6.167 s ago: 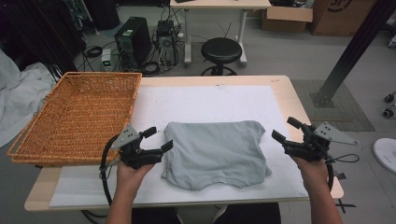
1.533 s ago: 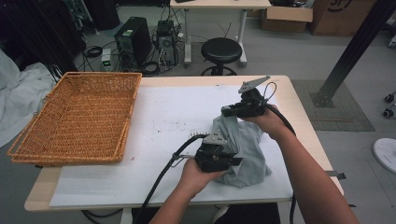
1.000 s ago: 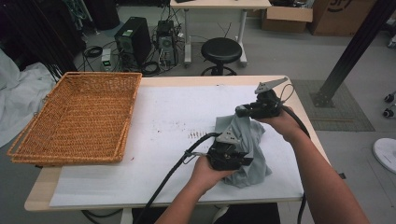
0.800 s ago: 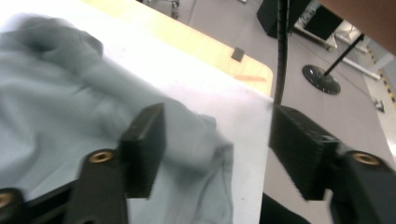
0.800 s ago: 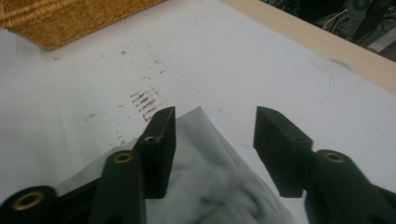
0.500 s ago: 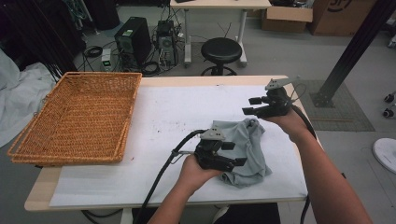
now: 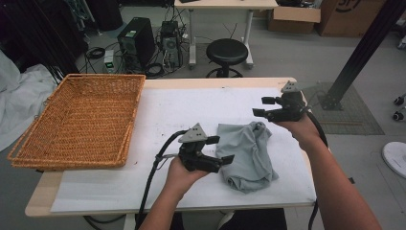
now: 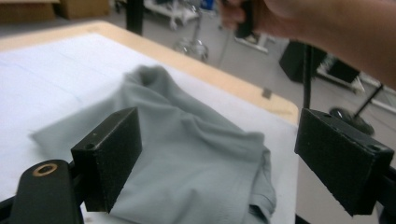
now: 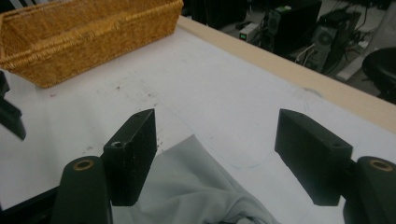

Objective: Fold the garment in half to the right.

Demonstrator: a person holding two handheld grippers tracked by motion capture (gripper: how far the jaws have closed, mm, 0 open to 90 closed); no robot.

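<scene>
left claw [image 7: 221,149] gaping beside grey cloth [image 7: 246,153]; right claw [image 7: 262,106] gaping, raised behind cloth

cloth [image 7: 249,153]: plain grey, I see no pattern
basket [image 7: 81,120]: woven orange-brown
counter [image 7: 191,103]: white sheet, tan edge
jaws: black

Lighting's pretty flat and even, looks like soft overhead room light, nothing harsh. The white table cover [image 7: 191,110] is the brightest thing but not blown out, while the floor behind goes dim. Shadows are weak, just a soft one under the cloth [image 7: 246,153]. High view is a bit soft and low-res. In the left gripper view the cloth [image 8: 187,154] and background are blurry; the right gripper view is sharper, its far background soft.
</scene>
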